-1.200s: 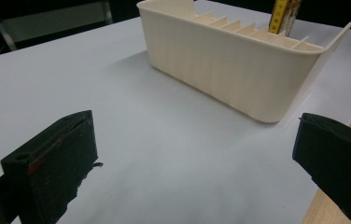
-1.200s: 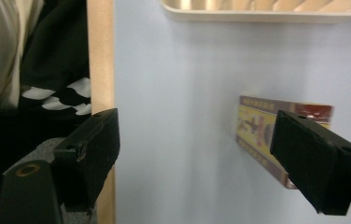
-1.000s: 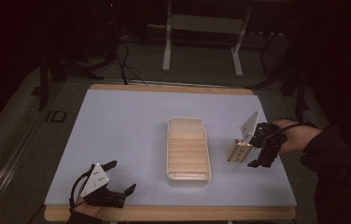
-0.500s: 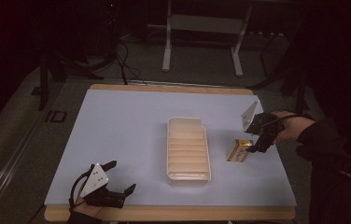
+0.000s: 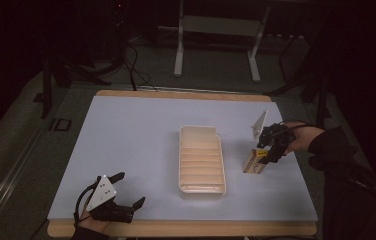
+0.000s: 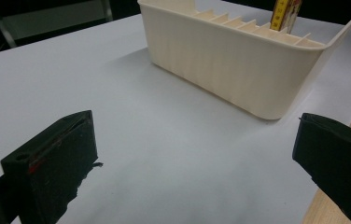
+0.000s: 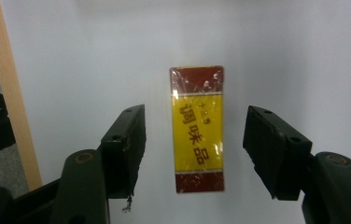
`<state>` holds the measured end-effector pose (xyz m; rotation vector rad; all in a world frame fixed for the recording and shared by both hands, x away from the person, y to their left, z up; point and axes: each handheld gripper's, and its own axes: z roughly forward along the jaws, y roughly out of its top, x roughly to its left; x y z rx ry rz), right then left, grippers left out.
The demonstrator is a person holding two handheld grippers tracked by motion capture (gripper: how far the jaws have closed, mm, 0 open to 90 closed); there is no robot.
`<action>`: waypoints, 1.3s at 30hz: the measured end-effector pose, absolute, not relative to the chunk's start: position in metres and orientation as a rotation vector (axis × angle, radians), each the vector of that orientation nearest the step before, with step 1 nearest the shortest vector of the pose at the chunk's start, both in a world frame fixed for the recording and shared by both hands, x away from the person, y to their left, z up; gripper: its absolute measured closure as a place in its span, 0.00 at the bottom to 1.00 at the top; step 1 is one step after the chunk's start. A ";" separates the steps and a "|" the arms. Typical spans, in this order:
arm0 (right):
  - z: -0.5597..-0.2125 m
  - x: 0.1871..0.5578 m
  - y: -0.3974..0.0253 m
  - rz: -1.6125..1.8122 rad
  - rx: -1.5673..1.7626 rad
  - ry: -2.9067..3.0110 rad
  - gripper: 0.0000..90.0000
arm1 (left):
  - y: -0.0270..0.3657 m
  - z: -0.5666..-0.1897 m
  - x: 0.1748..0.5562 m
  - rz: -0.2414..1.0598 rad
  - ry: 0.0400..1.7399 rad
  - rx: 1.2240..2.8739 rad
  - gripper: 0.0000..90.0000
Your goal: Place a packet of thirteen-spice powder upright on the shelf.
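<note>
Seasoning packet (image 7: 197,129), red and yellow: flat on the desk (image 5: 136,135), right of centre in the high view, just right of the cream ribbed tray (image 5: 201,160). Right gripper (image 7: 194,140): above it, jaws spread either side, not touching. Left gripper (image 5: 121,192): lower left, jaws spread, empty.

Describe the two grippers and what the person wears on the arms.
Both grippers are black with two blocky fingers. The left gripper carries a grey three-cornered plate with small dots; the right gripper has one too, and a dark cable trails from it. The right sleeve is dark.
</note>
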<state>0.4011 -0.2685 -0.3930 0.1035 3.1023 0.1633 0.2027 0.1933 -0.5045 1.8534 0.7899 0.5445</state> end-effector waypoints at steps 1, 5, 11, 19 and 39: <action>-0.395 0.402 -0.268 0.164 0.102 3.108 0.47 | 0.193 -0.505 0.203 0.545 0.789 1.854 0.00; -0.401 0.402 -0.269 0.163 0.111 3.113 0.55 | 0.193 -0.505 0.203 0.541 0.788 1.858 0.00; -0.404 0.402 -0.267 0.163 0.113 3.131 0.72 | 0.193 -0.505 0.203 0.541 0.788 1.858 0.00; -0.402 0.400 -0.263 0.147 0.107 3.131 0.75 | 0.192 -0.505 0.203 0.538 0.787 1.858 0.00; -0.362 0.377 -0.249 0.260 0.076 3.097 0.75 | 0.192 -0.505 0.203 0.528 0.784 1.858 0.00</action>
